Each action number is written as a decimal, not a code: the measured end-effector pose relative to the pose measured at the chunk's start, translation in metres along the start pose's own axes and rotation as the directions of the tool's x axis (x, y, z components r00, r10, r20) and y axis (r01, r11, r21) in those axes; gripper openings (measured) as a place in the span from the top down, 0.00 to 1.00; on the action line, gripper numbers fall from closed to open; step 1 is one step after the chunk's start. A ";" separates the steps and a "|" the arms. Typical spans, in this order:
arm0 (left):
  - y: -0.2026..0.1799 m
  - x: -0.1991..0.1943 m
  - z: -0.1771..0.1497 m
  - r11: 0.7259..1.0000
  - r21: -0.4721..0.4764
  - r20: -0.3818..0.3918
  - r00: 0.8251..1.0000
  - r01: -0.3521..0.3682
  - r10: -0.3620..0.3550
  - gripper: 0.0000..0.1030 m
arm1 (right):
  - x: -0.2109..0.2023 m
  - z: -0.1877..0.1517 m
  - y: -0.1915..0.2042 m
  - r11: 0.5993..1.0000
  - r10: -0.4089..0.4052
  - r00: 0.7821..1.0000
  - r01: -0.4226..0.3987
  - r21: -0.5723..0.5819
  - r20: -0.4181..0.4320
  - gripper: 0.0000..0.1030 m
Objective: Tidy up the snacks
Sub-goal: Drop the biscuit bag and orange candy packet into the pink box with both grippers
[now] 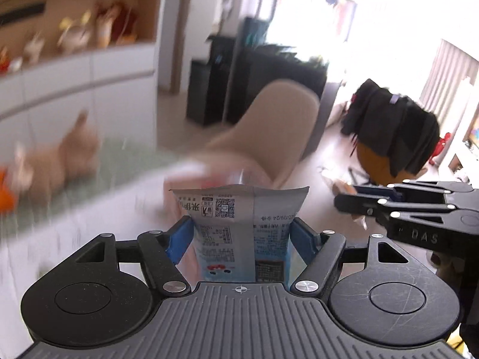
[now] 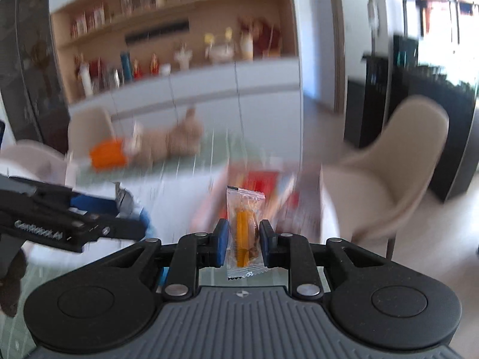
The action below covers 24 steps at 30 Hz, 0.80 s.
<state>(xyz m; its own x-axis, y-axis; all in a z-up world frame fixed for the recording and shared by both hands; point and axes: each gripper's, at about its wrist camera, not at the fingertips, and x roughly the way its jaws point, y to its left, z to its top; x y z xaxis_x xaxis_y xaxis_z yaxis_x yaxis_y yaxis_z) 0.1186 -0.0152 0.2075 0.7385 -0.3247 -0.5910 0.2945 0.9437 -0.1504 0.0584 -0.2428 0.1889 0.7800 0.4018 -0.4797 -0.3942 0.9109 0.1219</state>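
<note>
My left gripper is shut on a pale blue and white snack bag, which stands upright between the blue pads with its printed back toward the camera. In the right wrist view my right gripper is shut on a small clear packet with an orange snack stick inside. Both are held above the table. The right gripper shows side-on at the right of the left wrist view. The left gripper shows at the left of the right wrist view, with a corner of the bag.
Below lies a table with a pale green cloth, a tan plush toy and an orange object. A blurred red and white box sits under the packet. Beige chairs and a dark jacket stand beyond.
</note>
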 end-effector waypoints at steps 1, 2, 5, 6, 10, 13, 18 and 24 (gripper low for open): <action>0.001 0.007 0.015 1.000 0.010 0.006 1.000 0.011 -0.011 0.26 | 0.002 0.013 -0.004 1.000 -0.002 1.000 0.002 0.002 0.020 0.79; 0.005 0.016 0.030 1.000 0.009 0.002 1.000 0.028 -0.028 0.26 | 0.007 0.025 -0.008 1.000 -0.013 0.999 0.013 0.003 0.040 0.79; 0.024 0.057 0.058 0.993 -0.053 -0.062 0.992 0.107 -0.110 0.26 | 0.033 0.047 -0.021 0.999 -0.047 0.998 0.046 0.028 0.029 0.79; 0.031 0.074 0.064 0.990 -0.074 -0.083 0.988 0.123 -0.129 0.25 | 0.047 0.051 -0.027 0.998 -0.048 0.999 0.047 0.050 0.006 0.79; 0.058 0.165 0.058 0.983 -0.132 -0.211 0.965 0.128 -0.154 0.29 | 0.108 0.045 -0.050 0.989 -0.077 0.990 0.092 0.119 -0.119 0.79; 0.069 0.223 0.033 0.984 -0.138 -0.328 0.932 0.117 -0.157 0.81 | 0.148 0.025 -0.061 0.978 -0.098 0.970 0.135 0.158 -0.221 0.79; 0.071 0.233 0.010 0.991 -0.062 -0.302 0.944 0.122 -0.135 0.83 | 0.190 -0.008 -0.058 0.977 -0.075 0.948 0.132 0.167 -0.308 0.79; 0.075 0.196 0.003 0.998 -0.042 -0.229 0.972 0.048 -0.056 0.74 | 0.209 -0.029 -0.032 0.985 -0.095 0.940 0.137 0.106 -0.328 0.77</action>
<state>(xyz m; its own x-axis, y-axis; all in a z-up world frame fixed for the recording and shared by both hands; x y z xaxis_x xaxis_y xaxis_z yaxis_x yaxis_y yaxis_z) 0.2870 -0.0087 0.0823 0.5624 -0.3542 -0.7472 0.3039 0.9289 -0.2116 0.2202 -0.1909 0.0597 0.6112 0.2601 -0.7475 -0.2305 0.9620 0.1463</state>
